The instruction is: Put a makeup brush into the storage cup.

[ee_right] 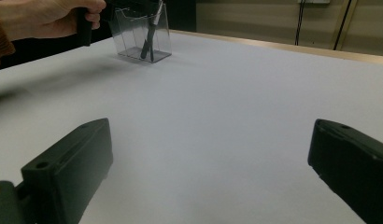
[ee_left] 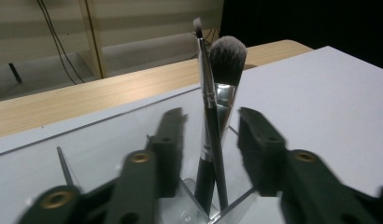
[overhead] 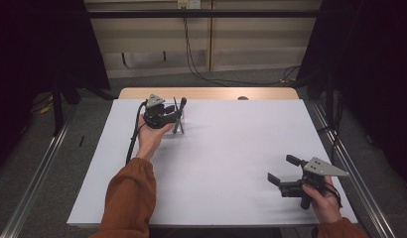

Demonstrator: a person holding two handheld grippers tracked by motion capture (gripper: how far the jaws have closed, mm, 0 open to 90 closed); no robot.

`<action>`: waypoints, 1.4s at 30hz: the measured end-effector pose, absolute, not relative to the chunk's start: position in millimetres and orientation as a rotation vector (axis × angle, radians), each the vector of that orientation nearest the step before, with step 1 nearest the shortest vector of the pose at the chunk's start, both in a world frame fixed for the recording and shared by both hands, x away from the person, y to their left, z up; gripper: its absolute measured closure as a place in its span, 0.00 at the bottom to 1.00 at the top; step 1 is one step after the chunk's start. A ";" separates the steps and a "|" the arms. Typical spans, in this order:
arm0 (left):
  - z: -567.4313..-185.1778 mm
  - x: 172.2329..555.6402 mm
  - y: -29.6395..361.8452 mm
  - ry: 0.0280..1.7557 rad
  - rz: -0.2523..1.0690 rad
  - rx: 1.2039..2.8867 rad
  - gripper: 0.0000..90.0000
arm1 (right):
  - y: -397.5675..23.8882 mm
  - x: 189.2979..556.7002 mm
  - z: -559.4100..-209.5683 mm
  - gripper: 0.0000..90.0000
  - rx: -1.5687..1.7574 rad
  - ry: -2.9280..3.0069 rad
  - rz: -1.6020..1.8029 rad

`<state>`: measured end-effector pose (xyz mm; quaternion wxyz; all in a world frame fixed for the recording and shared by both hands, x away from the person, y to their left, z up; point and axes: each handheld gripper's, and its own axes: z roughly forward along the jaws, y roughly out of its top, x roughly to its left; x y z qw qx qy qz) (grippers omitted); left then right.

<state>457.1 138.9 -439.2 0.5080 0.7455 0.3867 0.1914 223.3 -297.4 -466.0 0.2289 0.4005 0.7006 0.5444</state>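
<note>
A clear plastic holder (ee_right: 140, 35) at the table's (overhead: 231, 163) far left holds two makeup brushes (ee_left: 213, 121) upright. The left tool (ee_left: 210, 140), spread, flanks them without touching; the right tool (overhead: 281, 170) rests wide open, well apart.

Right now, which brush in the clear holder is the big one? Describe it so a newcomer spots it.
On the white table, go to the far left, where the left tongs stand open around a clear holder. Two brushes stand in it; the big brush has the broad, rounded dark head with pale tips, while the thin brush crossing it ends in a narrow tip.
</note>
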 end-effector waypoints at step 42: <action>-410.8 403.6 175.1 0.835 0.455 1.706 0.02 | -299.8 220.0 -461.8 0.00 1.102 1.870 1.487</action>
